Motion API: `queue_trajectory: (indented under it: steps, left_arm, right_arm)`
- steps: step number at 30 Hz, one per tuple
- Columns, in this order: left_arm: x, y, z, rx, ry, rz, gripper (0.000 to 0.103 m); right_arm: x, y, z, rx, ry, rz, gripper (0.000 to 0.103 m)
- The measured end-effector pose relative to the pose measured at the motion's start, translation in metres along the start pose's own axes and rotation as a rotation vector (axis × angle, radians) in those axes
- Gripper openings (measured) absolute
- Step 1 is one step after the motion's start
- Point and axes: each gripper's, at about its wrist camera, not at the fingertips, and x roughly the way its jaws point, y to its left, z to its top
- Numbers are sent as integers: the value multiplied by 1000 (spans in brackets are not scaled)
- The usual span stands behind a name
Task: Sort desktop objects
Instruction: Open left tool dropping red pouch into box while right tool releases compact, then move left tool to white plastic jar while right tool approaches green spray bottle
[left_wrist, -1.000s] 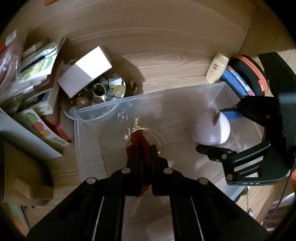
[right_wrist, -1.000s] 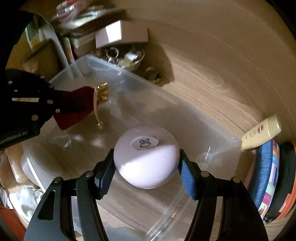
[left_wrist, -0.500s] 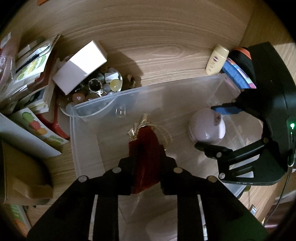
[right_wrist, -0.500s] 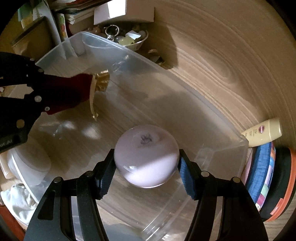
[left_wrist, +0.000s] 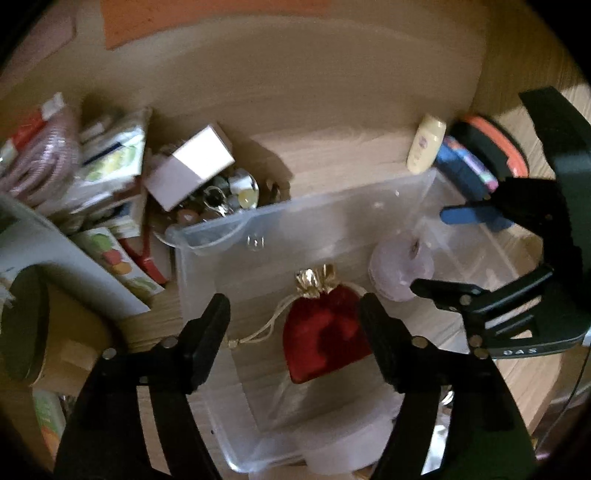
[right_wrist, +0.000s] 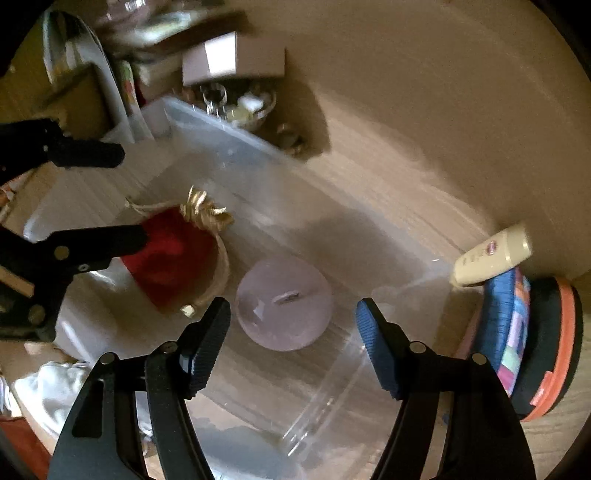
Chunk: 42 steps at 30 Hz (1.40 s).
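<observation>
Dim, warm light; both fisheye views are motion-blurred and bend into black corners. A white box (left_wrist: 192, 170) casts a shadow across the table (left_wrist: 295, 92), and the clear bin (right_wrist: 258, 155) shows faint glare.

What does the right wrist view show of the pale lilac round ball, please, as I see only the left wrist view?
Observer: The pale lilac round ball rests on the floor of the clear plastic bin. The right hand-held gripper has its jaws opening, with the ball between its blue pads, touching neither.
Operator: Thank you; is the red velvet pouch against it?
Observer: No; a cream cord loops down the near side of the red velvet pouch, seemingly short of the ball.
</observation>
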Motion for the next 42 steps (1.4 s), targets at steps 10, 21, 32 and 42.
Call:
queue_trajectory:
  steps: [10, 21, 32, 42]
  left_arm:
    - [-78, 13, -13, -105, -307, 25, 98]
    - [-172, 4, -55, -113, -584, 106, 103]
    - [-185, 2, -104, -130, -566, 147, 103]
    - [-157, 14, -154, -187, -496, 175, 103]
  right_arm:
    - [-77, 4, -10, 80, -271, -6, 72]
    - [-138, 1, -48, 142, -507, -40, 93]
    - [-169, 18, -91, 165, -568, -118, 95]
    - [-150, 39, -124, 187, -522, -141, 95]
